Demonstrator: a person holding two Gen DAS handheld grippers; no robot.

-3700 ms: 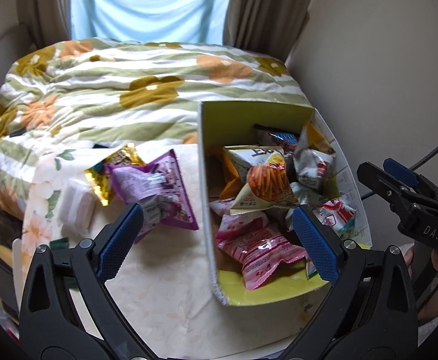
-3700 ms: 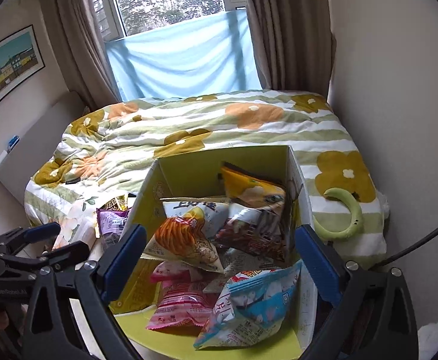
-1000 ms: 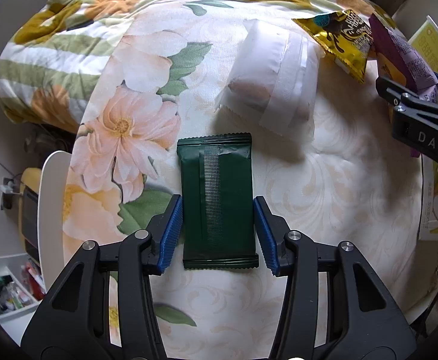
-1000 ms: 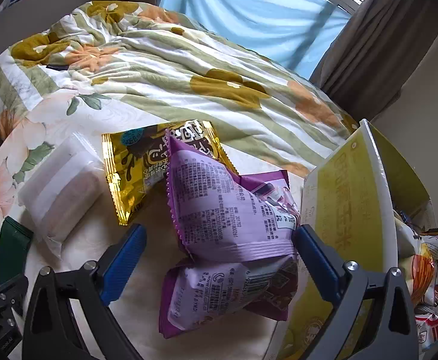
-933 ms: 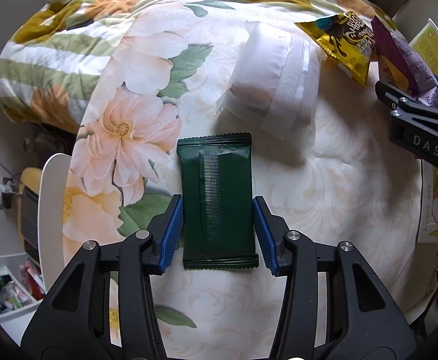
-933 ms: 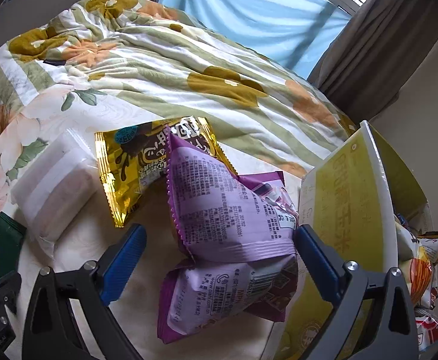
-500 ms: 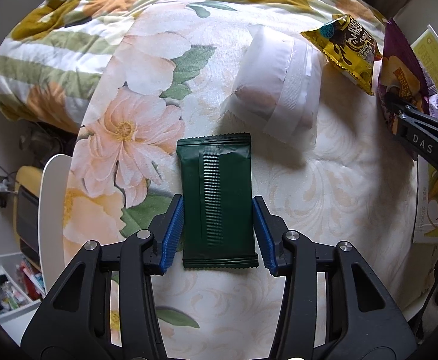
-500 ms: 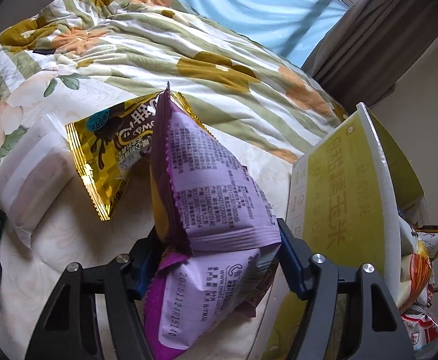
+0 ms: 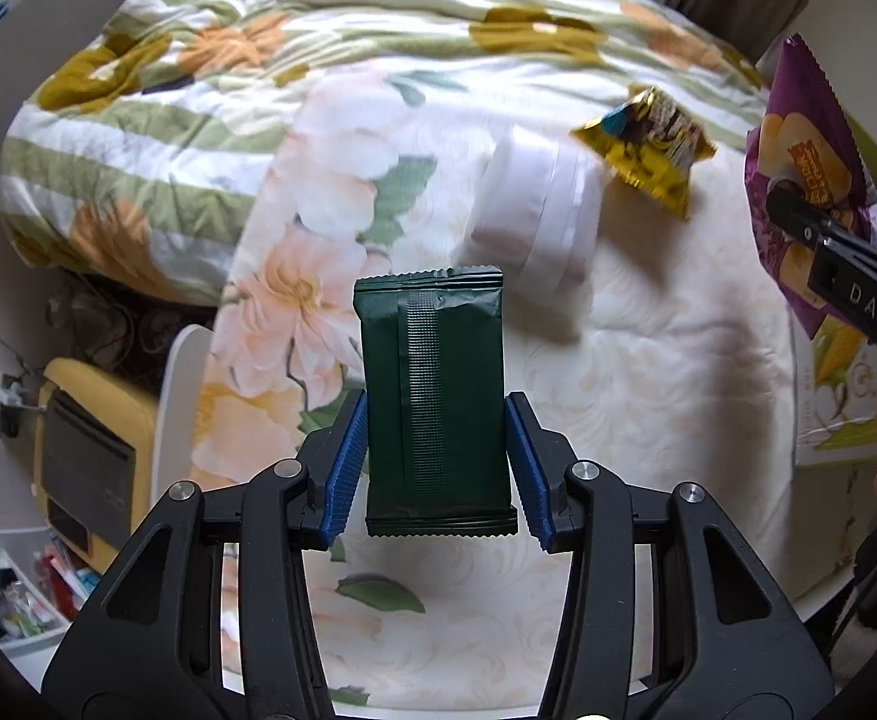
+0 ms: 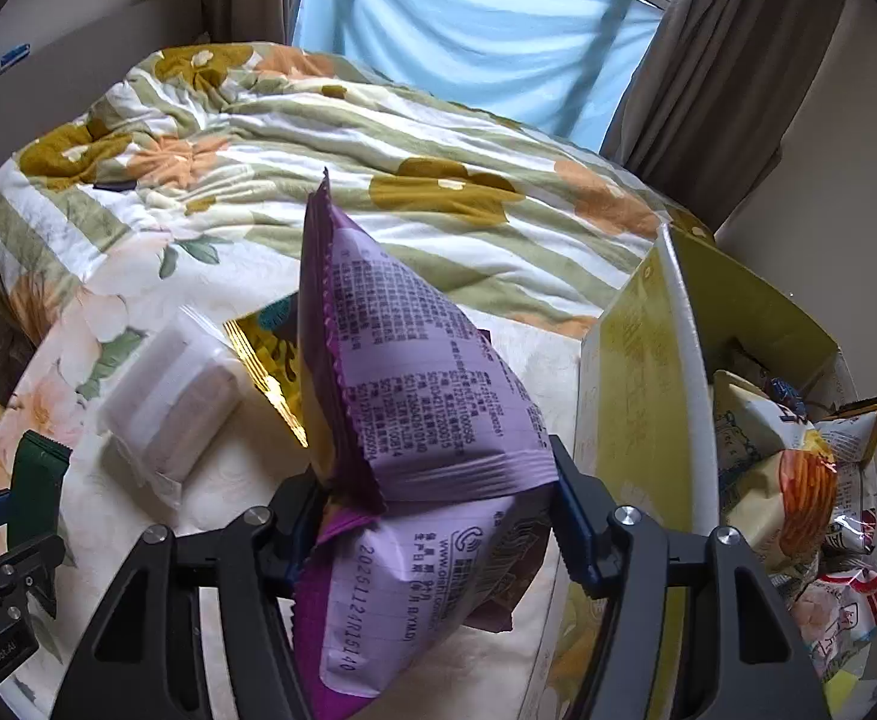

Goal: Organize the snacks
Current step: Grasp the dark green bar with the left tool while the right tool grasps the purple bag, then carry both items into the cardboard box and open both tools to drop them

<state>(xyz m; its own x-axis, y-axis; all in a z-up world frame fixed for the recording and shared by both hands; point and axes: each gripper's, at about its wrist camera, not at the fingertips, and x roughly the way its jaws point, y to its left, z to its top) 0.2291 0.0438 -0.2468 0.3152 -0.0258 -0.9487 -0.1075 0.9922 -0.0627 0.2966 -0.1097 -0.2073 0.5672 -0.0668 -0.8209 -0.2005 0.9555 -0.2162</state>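
Two handheld grippers work over a table (image 9: pixel 648 396) with a floral cloth. The left gripper (image 9: pixel 436 463) has its jaws clenched on a dark green packet (image 9: pixel 435 402), long axis pointing away from the camera. The right gripper (image 10: pixel 438 525) grasps a purple snack bag (image 10: pixel 402 420), lifted, just left of the open yellow box (image 10: pixel 636 372) holding other snacks. The right hand is nearer the box.

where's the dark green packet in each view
Left wrist: dark green packet at centre, clamped by the left tool.
Right wrist: the same packet at the far left edge, partly cut off.
Shared landmark: the white wrapped pack just beyond it.
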